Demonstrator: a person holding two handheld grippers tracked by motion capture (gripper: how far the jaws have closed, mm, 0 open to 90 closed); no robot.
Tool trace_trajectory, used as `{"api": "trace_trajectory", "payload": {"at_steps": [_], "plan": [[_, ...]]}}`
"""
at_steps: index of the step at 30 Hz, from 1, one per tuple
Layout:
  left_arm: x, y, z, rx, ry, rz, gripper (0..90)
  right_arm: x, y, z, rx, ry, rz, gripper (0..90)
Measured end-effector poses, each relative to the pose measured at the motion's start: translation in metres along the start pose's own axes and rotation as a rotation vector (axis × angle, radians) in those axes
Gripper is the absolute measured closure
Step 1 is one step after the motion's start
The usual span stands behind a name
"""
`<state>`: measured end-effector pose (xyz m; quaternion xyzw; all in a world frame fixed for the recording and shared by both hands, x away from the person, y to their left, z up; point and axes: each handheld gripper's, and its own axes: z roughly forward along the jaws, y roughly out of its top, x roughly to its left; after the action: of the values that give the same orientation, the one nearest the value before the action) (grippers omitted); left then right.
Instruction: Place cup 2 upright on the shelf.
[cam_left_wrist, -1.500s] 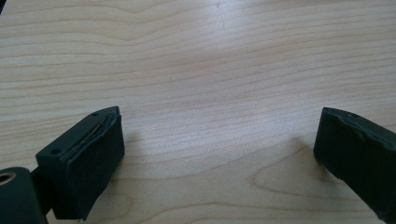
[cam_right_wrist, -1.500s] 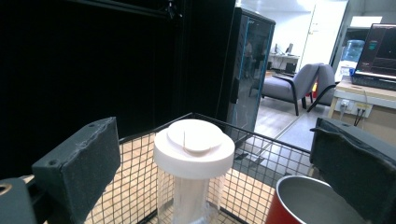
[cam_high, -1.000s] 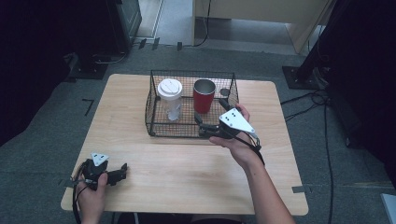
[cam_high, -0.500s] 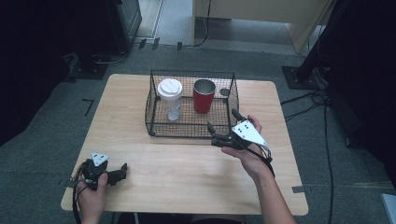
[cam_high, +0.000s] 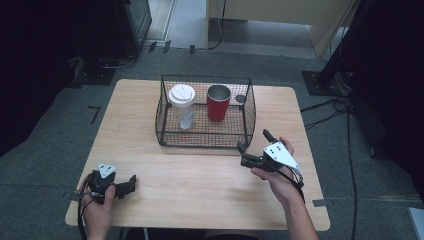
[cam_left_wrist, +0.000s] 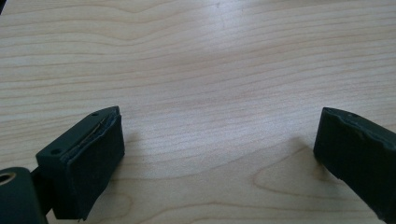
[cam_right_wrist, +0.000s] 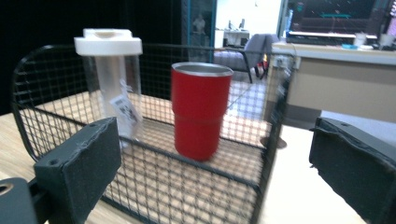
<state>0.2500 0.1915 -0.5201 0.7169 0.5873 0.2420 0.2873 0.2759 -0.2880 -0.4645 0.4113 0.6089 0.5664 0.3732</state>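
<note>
A black wire basket (cam_high: 165, 125) stands at the middle of the wooden table (cam_high: 200, 185). Inside it a clear tumbler with a white lid (cam_high: 181, 100) stands left of a red metal cup (cam_high: 218, 102), both upright. My right gripper (cam_high: 253, 141) is open and empty just off the basket's near right corner, pointing at it. In the right gripper view its pads (cam_right_wrist: 79, 163) frame the basket (cam_right_wrist: 261, 182), with the red cup (cam_right_wrist: 200, 112) and tumbler (cam_right_wrist: 111, 79) behind the mesh. My left gripper (cam_high: 132, 183) rests open at the table's near left, its pads (cam_left_wrist: 88, 158) over bare wood.
A small dark disc (cam_high: 240, 99) lies on the table just beyond the basket's right side. Dark equipment and cables (cam_high: 330, 107) surround the table on the floor. Bare wood stretches between the two grippers along the near edge.
My right gripper has drawn back from the basket's front wall toward the near right and sunk lower. The left gripper has stayed put.
</note>
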Motion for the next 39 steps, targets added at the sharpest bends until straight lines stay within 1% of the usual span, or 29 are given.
{"api": "trace_trajectory", "payload": {"at_steps": [4, 5, 7, 14, 16, 19, 21, 23, 24, 27, 28, 29, 30, 31, 32, 33, 34, 35, 39], "plan": [[0.0, 0.0, 0.0, 0.0, 0.0, 0.0, 2.5, -0.01, -0.012, -0.012, 0.019, -0.03, 0.017, 2.5], [0.0, 0.0, 0.0, 0.002, 0.0, 0.002, 2.5, -0.015, -0.02, -0.019, 0.028, -0.049, 0.029, 2.5], [0.0, 0.0, 0.0, 0.002, 0.0, 0.002, 2.5, -0.017, -0.022, -0.021, 0.034, -0.055, 0.031, 2.5], [0.0, 0.0, 0.0, 0.002, 0.0, 0.003, 2.5, -0.034, -0.044, -0.043, 0.076, -0.117, 0.049, 2.7], [0.0, 0.0, 0.0, 0.002, 0.0, 0.002, 2.5, -0.038, -0.05, -0.049, 0.099, -0.135, 0.042, 2.7], [0.0, 0.0, 0.0, 0.002, 0.0, 0.003, 2.5, -0.044, -0.061, -0.058, 0.156, -0.171, 0.008, 3.0], [0.0, 0.0, 0.0, 0.001, -0.002, 0.004, 2.5, -0.047, -0.061, -0.066, 0.154, -0.187, 0.04, 3.3], [0.0, 0.0, 0.0, 0.002, -0.003, 0.004, 2.5, -0.05, -0.061, -0.072, 0.159, -0.215, 0.039, 3.3], [0.0, 0.0, 0.0, 0.002, -0.003, 0.005, 2.5, -0.052, -0.062, -0.074, 0.174, -0.228, 0.04, 3.3], [0.0, 0.0, 0.0, 0.002, -0.002, 0.005, 2.5, -0.057, -0.062, -0.081, 0.247, -0.277, 0.021, 4.2], [0.0, 0.0, 0.0, 0.002, -0.002, 0.005, 2.5, -0.06, -0.062, -0.083, 0.274, -0.291, 0.039, 5.1], [0.0, 0.0, 0.0, 0.003, -0.003, 0.006, 2.5, -0.063, -0.062, -0.084, 0.304, -0.304, 0.068, 6.7], [0.0, 0.0, 0.0, 0.003, -0.003, 0.007, 2.5, -0.071, -0.062, -0.084, 0.373, -0.329, 0.144, 13.4], [0.0, 0.0, 0.0, 0.003, -0.003, 0.007, 2.5, -0.075, -0.062, -0.083, 0.422, -0.343, 0.167, 16.2], [0.0, 0.0, 0.0, 0.003, -0.004, 0.007, 2.5, -0.078, -0.063, -0.082, 0.488, -0.338, 0.182, 15.3], [0.0, 0.0, 0.0, 0.002, -0.004, 0.007, 2.5, -0.08, -0.065, -0.079, 0.564, -0.324, 0.175, 15.0], [0.0, 0.0, 0.0, 0.002, -0.004, 0.007, 2.5, -0.08, -0.065, -0.079, 0.564, -0.324, 0.175, 15.0], [0.0, 0.0, 0.0, 0.003, -0.004, 0.008, 2.5, -0.081, -0.067, -0.075, 0.646, -0.324, 0.155, 11.8], [-0.001, 0.0, 0.0, 0.003, -0.004, 0.008, 2.5, -0.081, -0.067, -0.073, 0.651, -0.328, 0.16, 9.9]]}}
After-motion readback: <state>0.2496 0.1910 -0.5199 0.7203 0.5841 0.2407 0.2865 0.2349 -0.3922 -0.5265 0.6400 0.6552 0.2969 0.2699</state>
